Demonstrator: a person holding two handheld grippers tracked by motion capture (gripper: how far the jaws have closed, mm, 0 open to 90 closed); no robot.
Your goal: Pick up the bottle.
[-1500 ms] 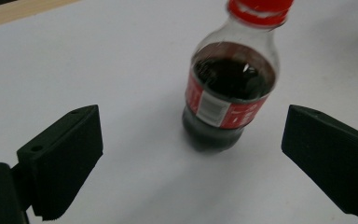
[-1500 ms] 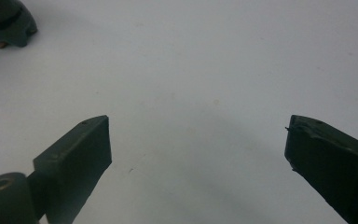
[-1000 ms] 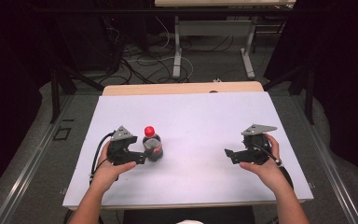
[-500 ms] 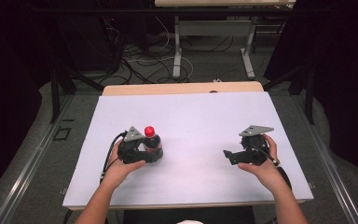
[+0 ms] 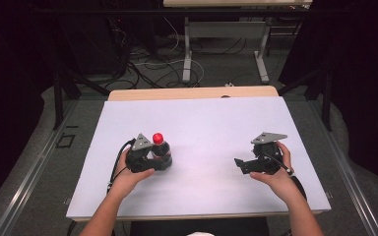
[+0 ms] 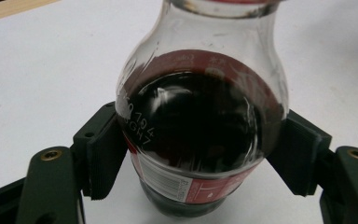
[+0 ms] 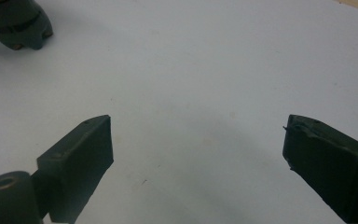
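on the white table (image 5: 202,123), left of centre, a small dark-filled bottle (image 6: 198,126) with a red cap stands upright between the pads of the left gripper (image 5: 158,161), whose jaws have just been closing and now clamp its belly. a second ago this gripper sat beside the bottle. the right gripper (image 7: 198,158) rests well apart, jaws spread.

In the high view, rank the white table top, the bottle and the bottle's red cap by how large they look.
1. white table top
2. bottle
3. red cap
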